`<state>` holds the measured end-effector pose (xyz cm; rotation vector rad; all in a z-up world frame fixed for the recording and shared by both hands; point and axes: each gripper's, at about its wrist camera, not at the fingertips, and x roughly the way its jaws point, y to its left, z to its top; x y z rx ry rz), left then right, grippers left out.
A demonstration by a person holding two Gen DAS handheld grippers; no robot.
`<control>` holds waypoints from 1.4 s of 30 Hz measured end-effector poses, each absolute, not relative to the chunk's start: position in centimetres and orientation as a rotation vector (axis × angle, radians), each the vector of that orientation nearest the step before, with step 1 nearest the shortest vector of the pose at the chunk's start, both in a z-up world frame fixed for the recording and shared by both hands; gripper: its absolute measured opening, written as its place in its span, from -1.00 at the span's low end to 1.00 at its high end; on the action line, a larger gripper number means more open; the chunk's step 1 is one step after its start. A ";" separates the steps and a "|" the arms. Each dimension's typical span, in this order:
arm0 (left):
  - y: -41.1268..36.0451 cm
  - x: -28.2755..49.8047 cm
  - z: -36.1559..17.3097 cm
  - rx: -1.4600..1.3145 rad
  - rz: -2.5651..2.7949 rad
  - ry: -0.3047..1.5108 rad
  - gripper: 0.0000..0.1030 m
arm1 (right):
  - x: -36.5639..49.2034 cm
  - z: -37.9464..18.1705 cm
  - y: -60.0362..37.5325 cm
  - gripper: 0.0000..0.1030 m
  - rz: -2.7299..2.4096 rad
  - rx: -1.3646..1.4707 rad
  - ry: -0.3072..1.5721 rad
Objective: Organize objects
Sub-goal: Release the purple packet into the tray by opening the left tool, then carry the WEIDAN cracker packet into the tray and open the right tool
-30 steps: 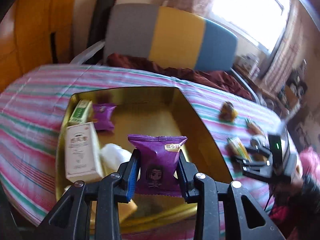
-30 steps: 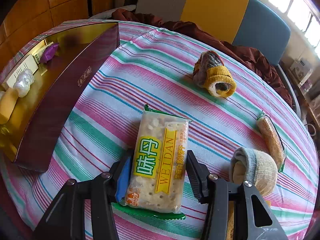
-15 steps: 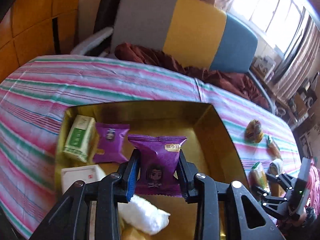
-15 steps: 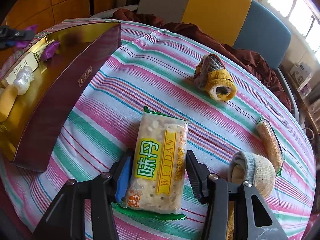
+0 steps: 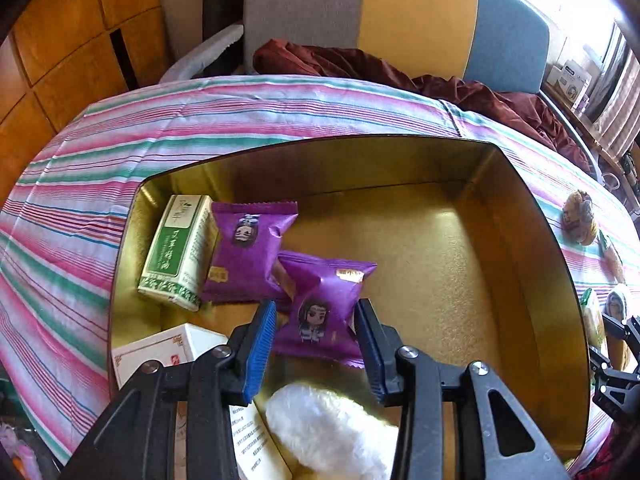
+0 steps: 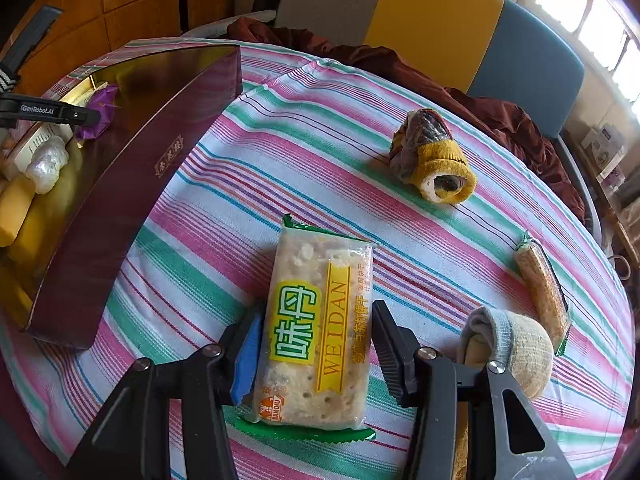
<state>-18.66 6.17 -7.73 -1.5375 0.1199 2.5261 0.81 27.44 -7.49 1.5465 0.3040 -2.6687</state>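
In the left wrist view my left gripper (image 5: 314, 308) hangs inside the golden box (image 5: 540, 240). Its jaws are opening, and a purple snack packet (image 5: 324, 312) sits loose between the blue pads, leaning on a second purple packet (image 5: 244, 252). In the right wrist view my right gripper (image 6: 318, 312) is shut on a Weidan cracker packet (image 6: 320, 332) low over the striped tablecloth (image 6: 304, 152). The box's maroon outer wall (image 6: 132, 200) lies to the left there, with the left gripper (image 6: 94, 117) over it.
The box also holds a green tea carton (image 5: 176, 248), a white carton (image 5: 160, 356) and a white fluffy bundle (image 5: 332, 428). On the cloth lie a yellow rolled sock (image 6: 432, 160), a grey-beige sock roll (image 6: 508, 348) and a snack bar (image 6: 542, 288). A chair stands behind the table.
My left gripper has moved forward and down into the box, and its jaws have parted from the purple packet. The right gripper and the cracker packet have stayed put.
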 end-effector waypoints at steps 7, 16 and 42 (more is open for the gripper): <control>5.5 -15.4 -5.1 -1.407 2.574 0.050 -0.21 | 0.7 -7.5 27.3 0.00 -2.675 1.543 0.307; 4.2 -9.3 -3.2 -1.278 2.599 -0.015 -0.21 | 0.8 -7.5 27.2 -0.03 -2.689 1.541 0.301; -0.4 -4.4 -3.0 -1.242 2.643 -0.174 -0.21 | 0.0 -1.5 26.1 -0.10 -2.777 1.483 -0.089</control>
